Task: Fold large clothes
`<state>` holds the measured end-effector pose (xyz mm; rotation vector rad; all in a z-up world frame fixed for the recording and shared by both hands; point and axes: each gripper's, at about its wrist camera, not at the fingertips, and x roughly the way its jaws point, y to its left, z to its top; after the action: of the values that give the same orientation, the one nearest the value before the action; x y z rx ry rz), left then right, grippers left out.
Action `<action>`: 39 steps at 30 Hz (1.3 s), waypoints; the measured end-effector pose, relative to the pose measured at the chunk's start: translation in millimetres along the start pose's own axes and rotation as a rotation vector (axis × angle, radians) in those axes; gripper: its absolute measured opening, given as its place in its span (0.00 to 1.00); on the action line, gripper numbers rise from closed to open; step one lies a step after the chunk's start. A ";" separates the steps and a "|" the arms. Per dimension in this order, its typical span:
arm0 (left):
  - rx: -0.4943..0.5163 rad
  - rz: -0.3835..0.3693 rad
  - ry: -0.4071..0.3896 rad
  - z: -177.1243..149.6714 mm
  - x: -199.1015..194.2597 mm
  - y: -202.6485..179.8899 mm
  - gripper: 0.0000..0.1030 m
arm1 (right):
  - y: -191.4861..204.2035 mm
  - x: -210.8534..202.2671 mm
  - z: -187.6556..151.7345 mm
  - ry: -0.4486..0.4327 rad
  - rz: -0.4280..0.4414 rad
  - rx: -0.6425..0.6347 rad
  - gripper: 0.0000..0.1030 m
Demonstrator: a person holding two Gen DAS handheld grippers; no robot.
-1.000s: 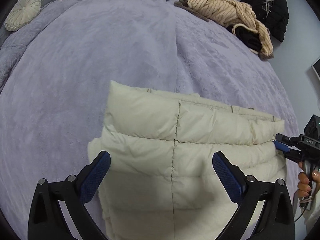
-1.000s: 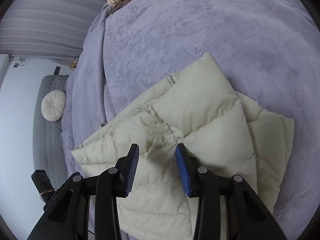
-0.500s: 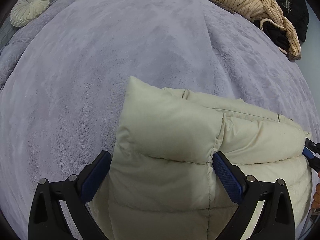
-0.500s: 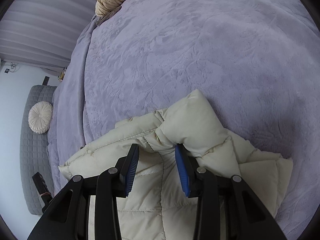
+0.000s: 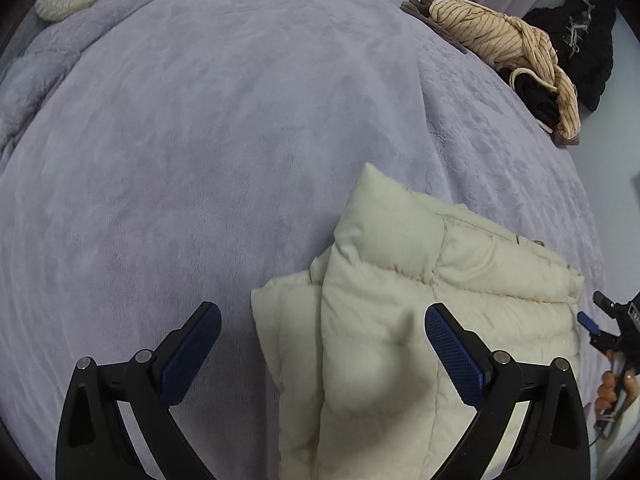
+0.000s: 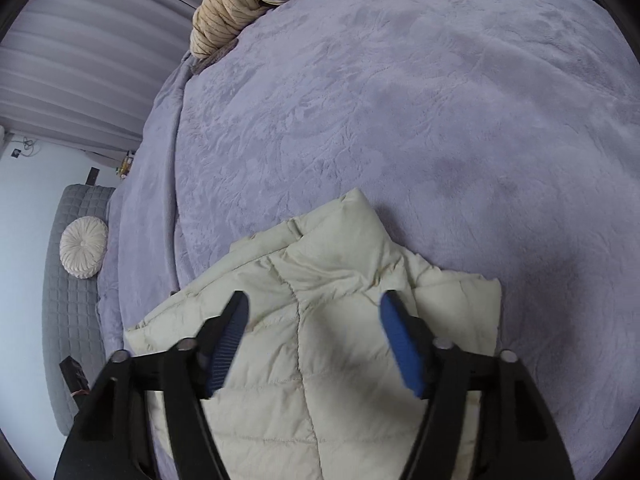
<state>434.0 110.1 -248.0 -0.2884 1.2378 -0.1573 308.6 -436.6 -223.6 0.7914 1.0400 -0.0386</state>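
1. Left wrist view: cream quilted puffer jacket (image 5: 420, 320) lies folded in a thick stack on lavender plush bedspread (image 5: 200, 160), near the bed's front edge, partly under both tools.
2. Left gripper (image 5: 322, 354): jaws wide apart, pads clear of fabric, nothing held.
3. Right gripper (image 6: 314, 338): jaws have just been opening; now spread wide over jacket, pads not pressing it, nothing gripped. Jacket sits below and between them.
4. Handling, est.: light, soft, springy fill; shell looks smooth, prob. slippery. Layers likely to puff back up and slide. Best hold: stitched seams or folded edges, not mid-panel.
5. Containers: none in view. Striped beige garment (image 5: 504, 44) and black garment (image 5: 580, 44) are heaped loose at the far corner, well apart from jacket.
6. Round cream pleated cushion (image 6: 83, 247) rests on grey quilted sofa (image 6: 68, 320).
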 end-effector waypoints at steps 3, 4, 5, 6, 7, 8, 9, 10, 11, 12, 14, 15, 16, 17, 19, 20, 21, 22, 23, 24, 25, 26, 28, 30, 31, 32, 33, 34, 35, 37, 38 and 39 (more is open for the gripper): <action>-0.046 -0.054 0.057 -12.9 0.1 17.5 0.99 | -4.7 -16.8 -20.0 0.011 0.005 0.012 0.78; -0.052 -0.063 0.073 -18.5 1.1 21.1 0.99 | -8.7 -22.4 -27.2 0.013 0.009 0.026 0.78; -0.053 -0.069 0.087 -23.6 2.1 23.9 0.99 | -11.8 -27.6 -34.3 0.013 0.008 0.040 0.78; -0.055 -0.077 0.098 -30.1 3.7 24.5 0.99 | -16.1 -34.3 -41.9 0.007 0.006 0.055 0.78; -0.062 -0.094 0.112 -35.3 5.0 26.9 0.99 | -20.4 -40.9 -49.6 0.001 0.008 0.072 0.78; -0.071 -0.112 0.124 -40.9 5.9 29.1 0.99 | -25.3 -47.8 -58.0 -0.002 0.010 0.088 0.78; -0.081 -0.133 0.135 -47.0 7.7 29.6 0.99 | -30.1 -54.9 -67.0 -0.004 0.011 0.102 0.78; -0.091 -0.156 0.146 -53.6 8.4 32.4 0.99 | -34.3 -61.3 -76.1 -0.007 0.011 0.115 0.78; -0.103 -0.175 0.157 -58.9 10.3 34.4 0.99 | -38.9 -67.8 -86.4 -0.009 0.012 0.129 0.79; -0.116 -0.188 0.168 -62.9 13.3 35.8 0.99 | -43.8 -73.3 -97.1 -0.007 0.012 0.146 0.81; -0.130 -0.183 0.182 -70.2 19.1 36.1 0.99 | -54.3 -79.8 -118.0 0.011 0.019 0.186 0.81; -0.135 -0.183 0.186 -71.9 22.9 34.3 0.99 | -59.6 -79.6 -128.0 0.030 0.032 0.210 0.81; -0.140 -0.190 0.191 -73.4 25.5 33.3 0.99 | -64.6 -77.4 -136.8 0.048 0.050 0.236 0.81; -0.144 -0.198 0.197 -74.6 28.6 31.0 0.99 | -69.7 -73.9 -145.3 0.062 0.068 0.263 0.81; -0.138 -0.204 0.203 -76.4 33.6 26.1 0.99 | -76.8 -61.4 -157.1 0.088 0.102 0.312 0.81; -0.132 -0.202 0.205 -75.7 36.9 22.3 0.99 | -79.4 -53.3 -160.9 0.097 0.133 0.339 0.81; -0.127 -0.201 0.208 -73.7 39.9 17.4 0.99 | -81.2 -44.7 -163.5 0.104 0.165 0.365 0.81; -0.123 -0.200 0.210 -73.6 42.8 14.3 0.99 | -81.9 -36.2 -165.1 0.108 0.192 0.385 0.81; -0.120 -0.198 0.212 -71.9 45.1 12.3 0.99 | -82.2 -28.4 -166.2 0.108 0.212 0.400 0.81; -0.119 -0.196 0.213 -71.5 47.4 9.8 0.99 | -81.5 -20.7 -165.7 0.100 0.229 0.412 0.81; -0.119 -0.197 0.212 -71.5 49.0 8.4 0.99 | -80.3 -14.3 -164.4 0.087 0.248 0.423 0.81; -0.119 -0.196 0.210 -71.0 50.2 6.8 0.99 | -79.2 -9.1 -163.7 0.073 0.264 0.434 0.81; -0.120 -0.198 0.202 -70.7 50.2 5.5 0.89 | -77.8 -0.4 -161.2 0.052 0.283 0.467 0.81; -0.117 -0.197 0.203 -70.8 48.8 5.3 0.67 | -77.6 5.1 -160.8 0.040 0.318 0.510 0.58; -0.108 -0.193 0.192 -71.5 46.1 5.1 0.57 | -77.7 7.7 -161.2 0.043 0.345 0.528 0.27; -0.091 -0.195 0.181 -72.6 42.6 5.1 0.49 | -77.4 8.3 -163.6 0.048 0.368 0.540 0.26; -0.077 -0.194 0.173 -73.9 38.4 6.9 0.45 | -76.2 6.9 -164.7 0.040 0.371 0.541 0.22; -0.067 -0.198 0.166 -74.5 34.2 8.5 0.39 | -73.3 5.7 -165.6 0.038 0.376 0.530 0.20; -0.063 -0.205 0.161 -75.4 30.2 10.3 0.34 | -71.5 2.2 -166.4 0.040 0.379 0.520 0.19; -0.071 -0.248 0.156 -77.3 22.5 14.3 0.20 | -68.8 -2.1 -168.7 0.049 0.392 0.512 0.18; -0.081 -0.276 0.159 -77.9 19.1 15.3 0.19 | -68.0 -3.7 -168.1 0.054 0.395 0.511 0.18; -0.075 -0.275 0.156 -78.8 15.8 14.2 0.19 | -67.7 -6.1 -169.7 0.057 0.396 0.510 0.18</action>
<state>364.0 109.0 -290.0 -0.5198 1.3567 -0.3761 151.2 -385.8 -301.6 1.4595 0.9198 0.0599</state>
